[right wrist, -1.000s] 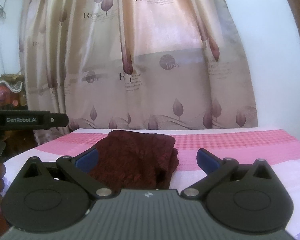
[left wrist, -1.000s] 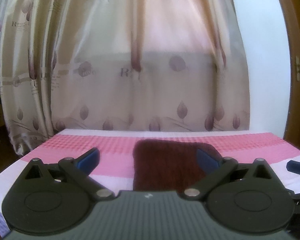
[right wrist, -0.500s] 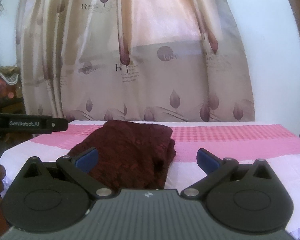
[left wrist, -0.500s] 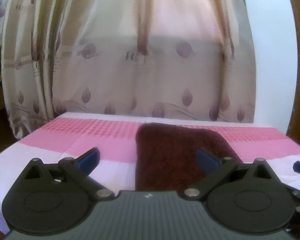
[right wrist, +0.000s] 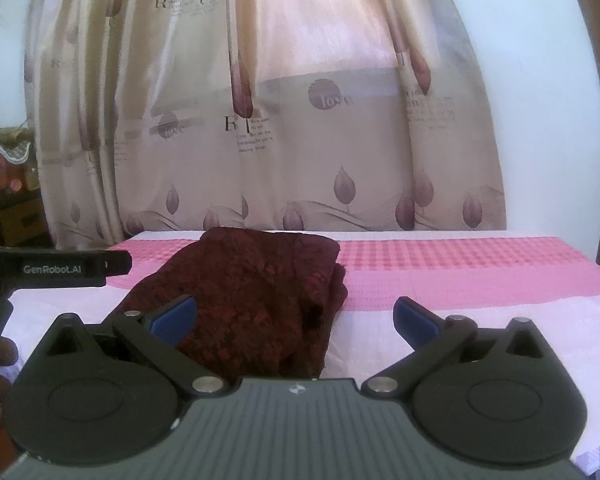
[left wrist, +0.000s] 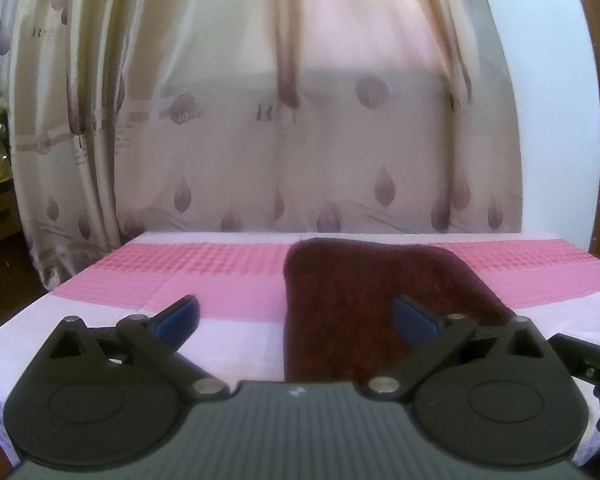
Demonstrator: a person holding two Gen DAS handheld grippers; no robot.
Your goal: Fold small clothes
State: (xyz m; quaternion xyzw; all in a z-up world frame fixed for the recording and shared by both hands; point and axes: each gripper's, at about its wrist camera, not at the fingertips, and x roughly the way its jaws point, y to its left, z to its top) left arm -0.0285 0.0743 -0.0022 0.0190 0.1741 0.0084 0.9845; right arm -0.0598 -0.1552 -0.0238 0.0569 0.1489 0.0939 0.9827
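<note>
While both grippers hang spread apart and empty over the near edge of the bed, the dark red garment [left wrist: 364,304] lies as a compact folded bundle on the pink-and-white cover [left wrist: 228,276], toward its far side, short of the patterned curtain [left wrist: 300,140].

Compared with a second ago, the garment itself looks unchanged in shape: the same rounded block, with stacked layers showing along its right-hand edge in the right wrist view [right wrist: 332,288]. What has shifted is the viewpoint. In both cameras the bed now sits lower in the frame and more of the cover shows around the garment, so both tools appear to have drawn back and up from it a little.

The left gripper [left wrist: 296,316] has its blue pads wide apart, one over bare cover to the left of the garment, the other in front of the garment's near right part; I cannot tell that either touches cloth. The right gripper [right wrist: 296,316] is likewise wide and holds nothing, its left pad in front of the garment's near left corner.

My reading is that the fold on this piece is finished or nearly so, and the hands are releasing it. Whether a last tidy of the loose right-hand layers is needed is hard to judge from here.
</note>
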